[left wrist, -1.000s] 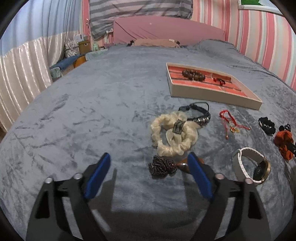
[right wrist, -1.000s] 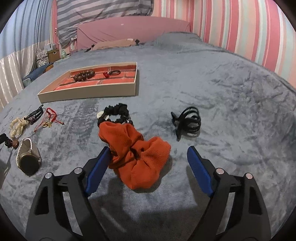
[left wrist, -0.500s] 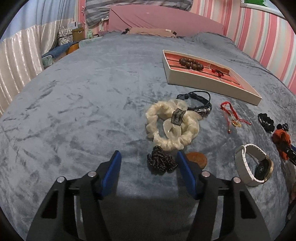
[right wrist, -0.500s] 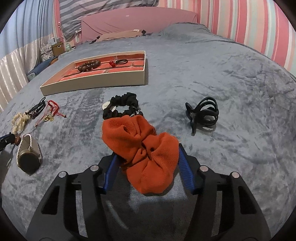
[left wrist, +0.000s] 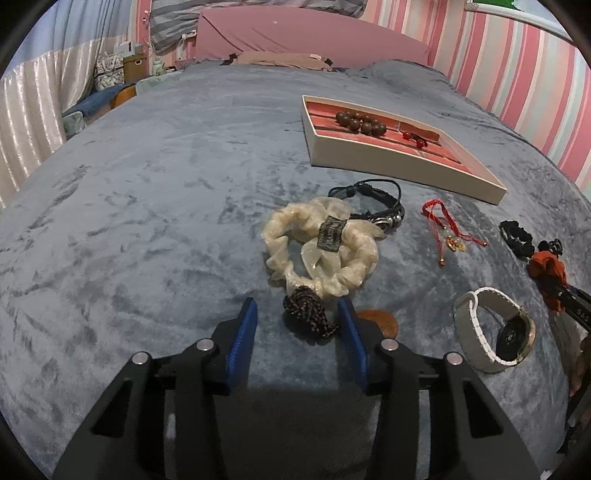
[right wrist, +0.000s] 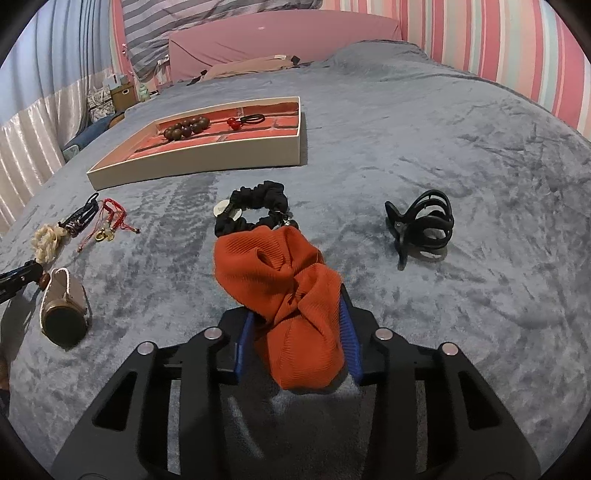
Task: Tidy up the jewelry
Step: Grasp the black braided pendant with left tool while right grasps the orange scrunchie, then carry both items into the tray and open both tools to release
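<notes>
Orange scrunchie (right wrist: 291, 291) touches black scrunchie (right wrist: 258, 208); claw clip (right wrist: 424, 225) lies apart.

Bed with grey-blue velvet cover (left wrist: 155, 192): lies beneath and ahead of the fingers, filling most of both views.
Pink headboard (left wrist: 303, 37): far end of the bed, straight ahead of the fingers.
Tan pillow (left wrist: 280, 59): against the headboard's foot, far ahead.
Striped grey bedding (right wrist: 207, 22): piled above the headboard, ahead and left of the fingers.
Pink-and-white striped wall (left wrist: 517, 81): ahead and to the right of the fingers.
Pale satin curtain (left wrist: 33, 110): far left of the fingers.
Small brown box (left wrist: 133, 64): beyond the bed's left edge, beside the curtain, among blurred clutter.
</notes>
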Motion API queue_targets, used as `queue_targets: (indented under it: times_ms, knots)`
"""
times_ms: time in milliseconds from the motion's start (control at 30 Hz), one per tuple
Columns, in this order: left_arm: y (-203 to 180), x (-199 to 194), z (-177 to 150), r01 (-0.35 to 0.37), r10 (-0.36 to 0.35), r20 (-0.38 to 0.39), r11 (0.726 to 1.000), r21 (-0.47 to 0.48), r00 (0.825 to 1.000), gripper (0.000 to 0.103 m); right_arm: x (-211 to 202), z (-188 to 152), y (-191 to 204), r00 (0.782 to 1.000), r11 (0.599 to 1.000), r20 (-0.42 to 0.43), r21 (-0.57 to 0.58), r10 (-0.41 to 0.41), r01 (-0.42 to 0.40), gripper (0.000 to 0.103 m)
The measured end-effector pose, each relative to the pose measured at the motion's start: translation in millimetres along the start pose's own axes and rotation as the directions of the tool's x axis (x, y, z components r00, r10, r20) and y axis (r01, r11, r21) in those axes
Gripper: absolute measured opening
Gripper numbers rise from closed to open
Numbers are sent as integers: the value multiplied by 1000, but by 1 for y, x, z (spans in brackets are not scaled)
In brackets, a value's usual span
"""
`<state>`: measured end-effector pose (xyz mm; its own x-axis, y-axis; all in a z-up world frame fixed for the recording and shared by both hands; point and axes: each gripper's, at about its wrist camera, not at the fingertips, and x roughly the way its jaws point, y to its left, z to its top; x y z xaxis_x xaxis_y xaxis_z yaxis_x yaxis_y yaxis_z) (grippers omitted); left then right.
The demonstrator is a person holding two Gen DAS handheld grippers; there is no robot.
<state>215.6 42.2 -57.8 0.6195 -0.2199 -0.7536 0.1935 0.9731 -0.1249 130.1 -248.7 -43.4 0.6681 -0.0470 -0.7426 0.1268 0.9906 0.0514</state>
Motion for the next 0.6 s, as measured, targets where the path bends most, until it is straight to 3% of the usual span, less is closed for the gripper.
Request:
queue_targets:
  times_ms: [100, 333, 600]
  knots:
    - [-3, 2, 2, 15, -15, -3, 1000, 16, 1000, 29, 0, 0, 1, 1000, 1000, -1, -3, 4, -4, 34]
    - [-1, -2, 1, 35, -35, 11, 999, -3, 999, 22, -2, -1, -2, 1000, 1000, 5, 9, 23, -23, 29]
    - [1, -26, -1, 31, -29, 92, 999, -17, 995, 17, -14, -1, 0, 998, 1000, 51, -3, 24, -24, 25]
